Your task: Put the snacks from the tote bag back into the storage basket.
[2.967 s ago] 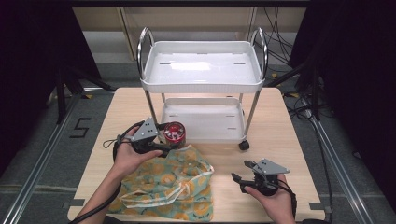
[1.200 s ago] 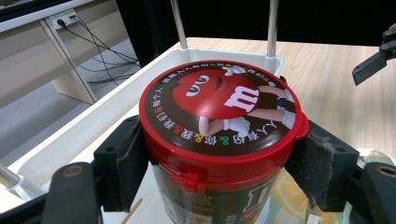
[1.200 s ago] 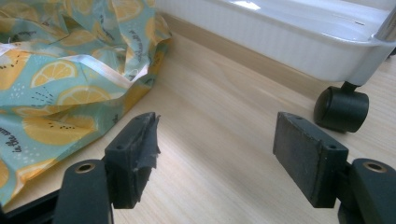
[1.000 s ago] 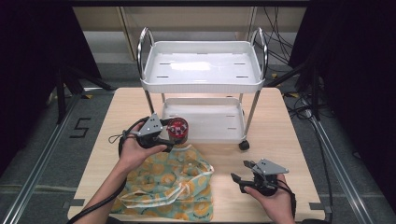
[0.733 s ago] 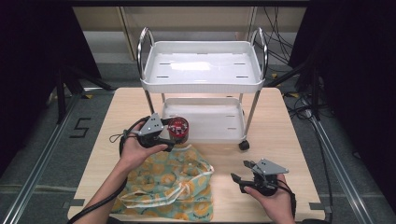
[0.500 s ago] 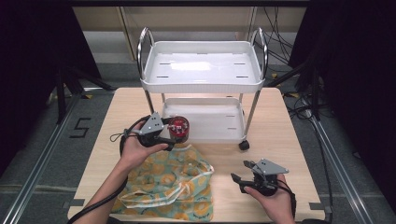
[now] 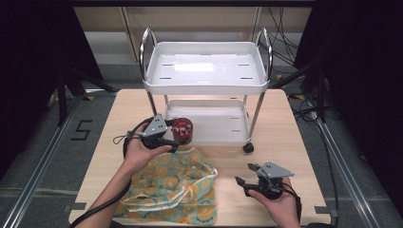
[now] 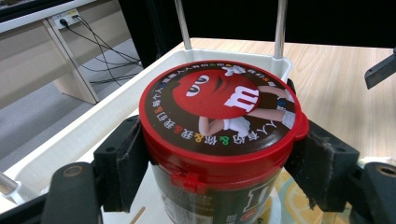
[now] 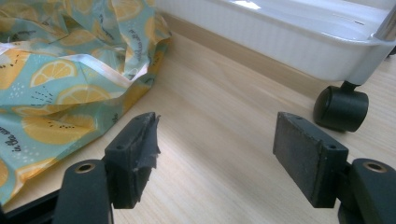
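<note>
Nearest the person, the right gripper [image 7: 250, 180] rests low on the worktop [image 7: 285, 142] with its jaws wide and nothing between them, in the same spot as three seconds ago. Beside it lies the lemon-print bag [image 7: 173, 185], crumpled and unmoved. Farther out, the left gripper [image 7: 172, 138] holds the red-lidded candy tub [image 8: 219, 140], jaws pressed on either side just under the lid. Earlier the tub sat lower and more to the left, close over the bag; it has since travelled up and toward the white cart [image 7: 205, 71], and now hangs at the edge of the lower tray [image 7: 223, 124]. The likely aim is to set it in that tray.
</note>
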